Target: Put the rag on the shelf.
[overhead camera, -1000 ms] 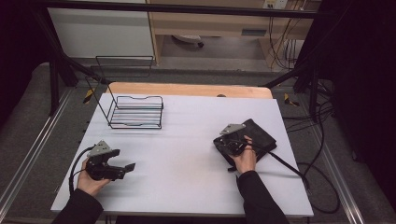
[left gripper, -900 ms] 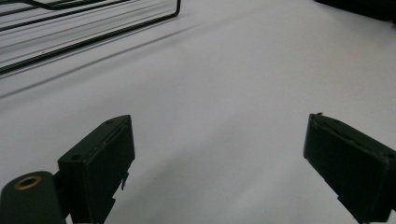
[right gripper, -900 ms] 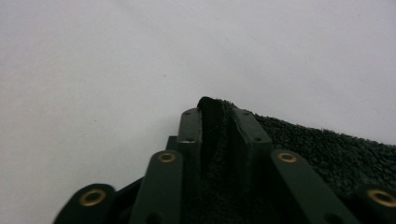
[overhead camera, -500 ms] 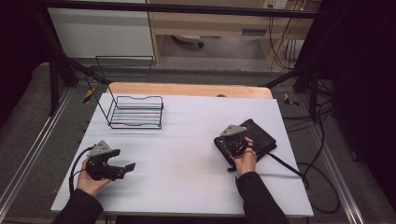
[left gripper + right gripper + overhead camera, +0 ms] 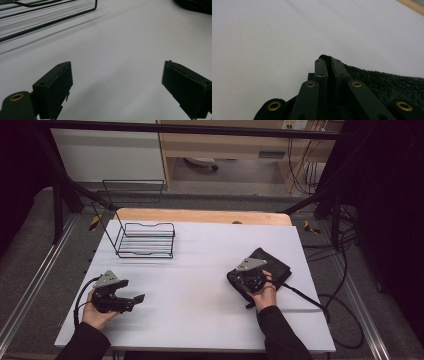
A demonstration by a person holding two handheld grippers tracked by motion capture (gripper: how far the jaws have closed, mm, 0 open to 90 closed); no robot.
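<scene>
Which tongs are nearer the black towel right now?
Right. The right tongs are shut on the near-left edge of the black towel. The left tongs are open, apart from it, over bare table at the near left.

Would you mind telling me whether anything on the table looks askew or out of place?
Nothing stands out. The black towel lies folded, the right gripper pinching its edge; the wire rack stands upright, and the left gripper is open over bare table.

**My gear, up close**

I wear black sleeves (image 5: 280, 332). My 2 grippers, left gripper (image 5: 131, 300) and right gripper (image 5: 328, 65), are black with brass-ringed screw holes, grey three-cornered top plates and trailing black cables.
</scene>
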